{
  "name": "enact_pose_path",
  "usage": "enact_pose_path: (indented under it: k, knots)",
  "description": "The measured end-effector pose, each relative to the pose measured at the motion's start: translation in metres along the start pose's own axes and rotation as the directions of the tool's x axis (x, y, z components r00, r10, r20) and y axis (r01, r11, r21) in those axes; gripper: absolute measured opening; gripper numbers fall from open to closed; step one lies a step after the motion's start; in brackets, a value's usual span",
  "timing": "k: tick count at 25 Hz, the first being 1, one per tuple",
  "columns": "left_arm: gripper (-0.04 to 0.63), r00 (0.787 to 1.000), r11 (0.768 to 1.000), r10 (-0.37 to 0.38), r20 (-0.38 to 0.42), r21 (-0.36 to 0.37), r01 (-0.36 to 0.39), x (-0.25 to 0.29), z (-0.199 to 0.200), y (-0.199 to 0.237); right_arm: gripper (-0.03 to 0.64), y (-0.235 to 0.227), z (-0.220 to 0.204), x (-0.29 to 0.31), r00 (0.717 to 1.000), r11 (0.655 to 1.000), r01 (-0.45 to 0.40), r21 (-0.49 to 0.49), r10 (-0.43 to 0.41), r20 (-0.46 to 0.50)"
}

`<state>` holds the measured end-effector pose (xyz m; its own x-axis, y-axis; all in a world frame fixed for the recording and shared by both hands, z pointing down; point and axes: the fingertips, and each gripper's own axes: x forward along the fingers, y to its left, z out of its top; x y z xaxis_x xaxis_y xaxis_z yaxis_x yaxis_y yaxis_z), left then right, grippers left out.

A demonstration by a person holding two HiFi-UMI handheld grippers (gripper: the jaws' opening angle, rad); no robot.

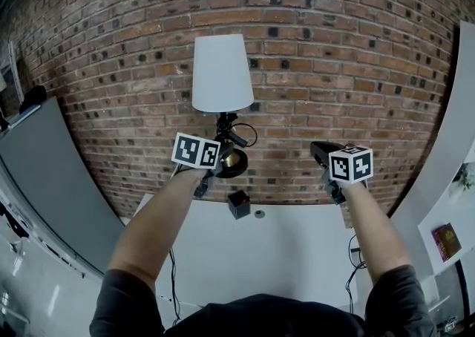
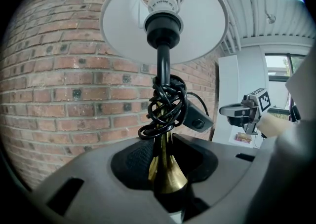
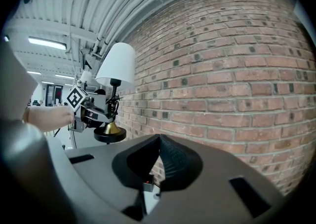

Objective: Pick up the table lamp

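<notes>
Clamping the brass stem [image 2: 167, 174] of the table lamp [image 1: 222, 76] in the left gripper [image 2: 163, 150], clear above the tabletop's [image 1: 297, 254] far edge, with the right gripper [image 3: 159, 144] alongside, jaws together on nothing.

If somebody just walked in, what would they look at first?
Probably the white-shaded table lamp, held up in the air in front of the red brick wall. The left gripper is clamped on its shiny brass stem, just under a tangle of black cord. The right gripper hangs empty beside it, jaws together.
</notes>
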<state>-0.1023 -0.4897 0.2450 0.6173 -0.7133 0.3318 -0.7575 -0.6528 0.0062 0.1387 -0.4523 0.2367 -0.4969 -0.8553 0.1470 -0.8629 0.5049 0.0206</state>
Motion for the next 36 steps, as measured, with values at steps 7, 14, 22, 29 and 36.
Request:
enact_pose_path:
  k: [7, 14, 22, 29, 36]
  knots:
    - [0.117, 1.0, 1.0, -0.008, -0.006, -0.005, 0.008, -0.0005, -0.0037, -0.0025, -0.006, 0.0024, 0.0009, 0.0009, 1.0, 1.0, -0.006, 0.016, 0.005, 0.005]
    - [0.115, 1.0, 1.0, -0.013, 0.0, -0.01, 0.013, -0.0019, -0.0024, -0.004, -0.008, 0.0012, -0.0001, -0.0023, 1.0, 1.0, 0.009, 0.028, -0.009, 0.001]
    - [0.114, 1.0, 1.0, -0.014, 0.006, -0.014, 0.014, -0.0022, -0.0038, -0.0049, -0.008, 0.0041, -0.002, -0.0038, 1.0, 1.0, 0.007, 0.02, -0.006, -0.008]
    - [0.112, 1.0, 1.0, -0.009, 0.007, -0.023, 0.009, -0.0036, -0.0076, -0.0052, -0.008, 0.0072, -0.0029, -0.0045, 1.0, 1.0, -0.003, 0.021, 0.003, -0.005]
    - [0.111, 1.0, 1.0, -0.007, 0.011, -0.03, 0.007, -0.0058, -0.0056, -0.0041, -0.008, 0.0086, 0.0005, -0.0059, 1.0, 1.0, -0.004, 0.016, 0.004, -0.001]
